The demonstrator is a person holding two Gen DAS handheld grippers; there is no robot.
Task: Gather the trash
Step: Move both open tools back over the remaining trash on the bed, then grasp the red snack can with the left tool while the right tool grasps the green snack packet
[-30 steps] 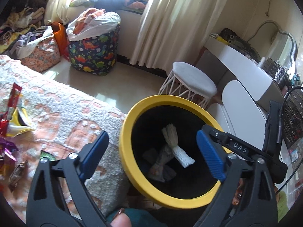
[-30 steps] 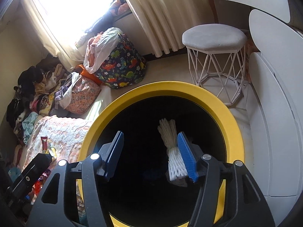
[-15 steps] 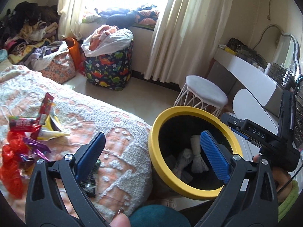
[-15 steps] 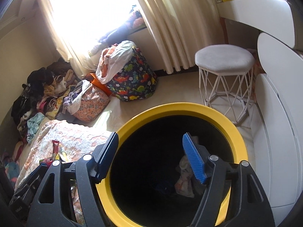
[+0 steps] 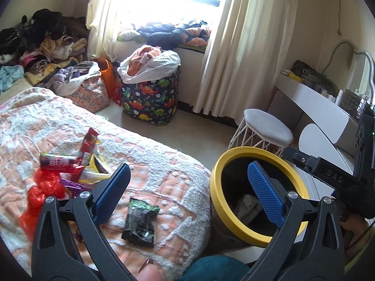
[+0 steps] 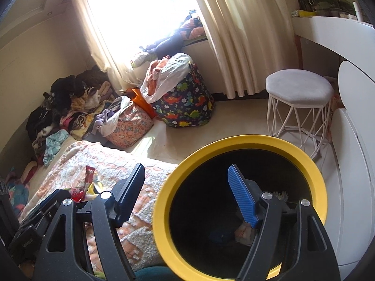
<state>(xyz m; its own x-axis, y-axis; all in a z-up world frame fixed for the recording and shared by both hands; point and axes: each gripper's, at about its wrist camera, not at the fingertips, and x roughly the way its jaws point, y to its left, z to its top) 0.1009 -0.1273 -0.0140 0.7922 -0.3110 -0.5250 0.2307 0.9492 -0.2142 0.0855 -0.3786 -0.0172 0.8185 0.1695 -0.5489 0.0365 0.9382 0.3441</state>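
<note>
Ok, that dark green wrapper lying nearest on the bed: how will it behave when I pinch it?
The wrapper looks flat and crinkled, so it is probably very light and floppy, sagging from the pinched edge. Its glossy film may slip between the pads. The fuzzy blanket should stop it sliding when nudged.

A dark crumpled wrapper lies flat on the bedspread beside the upright yellow-rimmed bin.

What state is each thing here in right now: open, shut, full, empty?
Left tongs: open, holding nothing.
Right tongs: open, holding nothing.
Bin: upright, no lid, some trash at the bottom.
Dark wrapper: lying flat on the bed, untouched.
Wrapper pile: loose on the bed.
Dinosaur bag: upright, overfilled with clothes.
Stool: upright, seat bare.
</note>
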